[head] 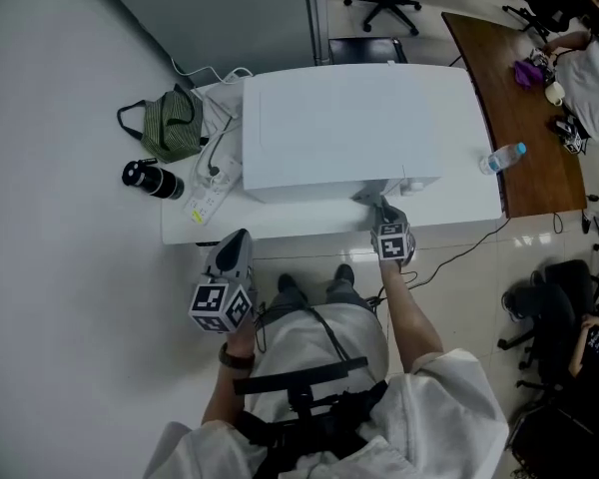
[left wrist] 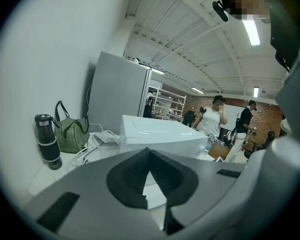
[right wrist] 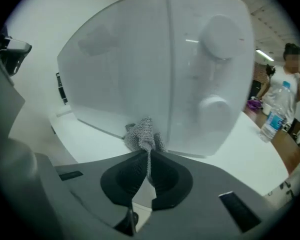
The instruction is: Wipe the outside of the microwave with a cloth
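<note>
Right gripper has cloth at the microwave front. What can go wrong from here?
The cloth is pinched only by a thin fold in the right gripper; it may slip out mid-stroke.
Wiping sideways may catch and turn the knobs.
The left gripper isn't bracing the microwave; a hard push may shift it.

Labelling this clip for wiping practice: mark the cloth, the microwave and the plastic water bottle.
cloth (right wrist: pixel 144 133): right gripper view, its bunched grey tip.
microwave (head: pixel 349 128): head view, middle of its top panel.
plastic water bottle (head: pixel 499 159): head view, its clear body.
</note>
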Demonstrator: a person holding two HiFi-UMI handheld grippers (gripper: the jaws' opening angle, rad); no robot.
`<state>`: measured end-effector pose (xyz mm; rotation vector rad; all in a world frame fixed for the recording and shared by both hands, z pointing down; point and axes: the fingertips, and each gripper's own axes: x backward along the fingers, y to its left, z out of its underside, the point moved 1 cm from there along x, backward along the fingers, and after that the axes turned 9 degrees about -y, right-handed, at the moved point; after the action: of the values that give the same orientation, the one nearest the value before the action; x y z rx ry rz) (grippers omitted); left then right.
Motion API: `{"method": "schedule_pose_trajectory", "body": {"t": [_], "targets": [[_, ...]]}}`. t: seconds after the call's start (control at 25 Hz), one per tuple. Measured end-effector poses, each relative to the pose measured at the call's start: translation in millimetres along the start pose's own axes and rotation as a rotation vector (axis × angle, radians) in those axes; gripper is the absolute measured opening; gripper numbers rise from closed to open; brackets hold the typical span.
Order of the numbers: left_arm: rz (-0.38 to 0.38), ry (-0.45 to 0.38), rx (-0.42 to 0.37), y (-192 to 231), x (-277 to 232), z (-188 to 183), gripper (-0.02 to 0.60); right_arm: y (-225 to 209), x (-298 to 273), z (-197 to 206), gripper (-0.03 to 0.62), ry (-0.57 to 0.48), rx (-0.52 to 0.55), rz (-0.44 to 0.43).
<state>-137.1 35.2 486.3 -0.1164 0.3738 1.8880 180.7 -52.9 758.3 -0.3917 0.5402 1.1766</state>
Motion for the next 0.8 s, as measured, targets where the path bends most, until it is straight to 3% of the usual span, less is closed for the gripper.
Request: {"method": "schedule_pose_trajectory", "body": {"t": [0.12, 0.32, 0.56, 0.68, 0.8], "targets": [[-0.048, -0.005, 0.031, 6.4, -1.2, 8.7, 0.023, 72.5, -33.3, -23.1, 0.026, -0.039, 0.091, -0.156], [-0.133, -0.045, 0.164, 28.6, 18.6, 4.7, 0.023, 220.6, -48.5, -74.9, 0.026, -0.068, 0.426, -0.449], [-0.203, -0.117, 0.243, 157.9, 42.3, -11.4, 0.023, 420.5, -4.5, -168.9, 0.026, -0.267, 0.867, -0.764], [-0.21, -0.202, 0.257, 235.4, 51.0, -28.3, 0.021, 459.2, 26.0, -238.1, 0.026, -0.346, 1.082, -0.812], [-0.15, -0.256, 0.118, 282.2, 47.0, -48.8, 0.021, 453.1, 15.0, -303.7, 0.026, -0.274, 1.347, -0.807]]}}
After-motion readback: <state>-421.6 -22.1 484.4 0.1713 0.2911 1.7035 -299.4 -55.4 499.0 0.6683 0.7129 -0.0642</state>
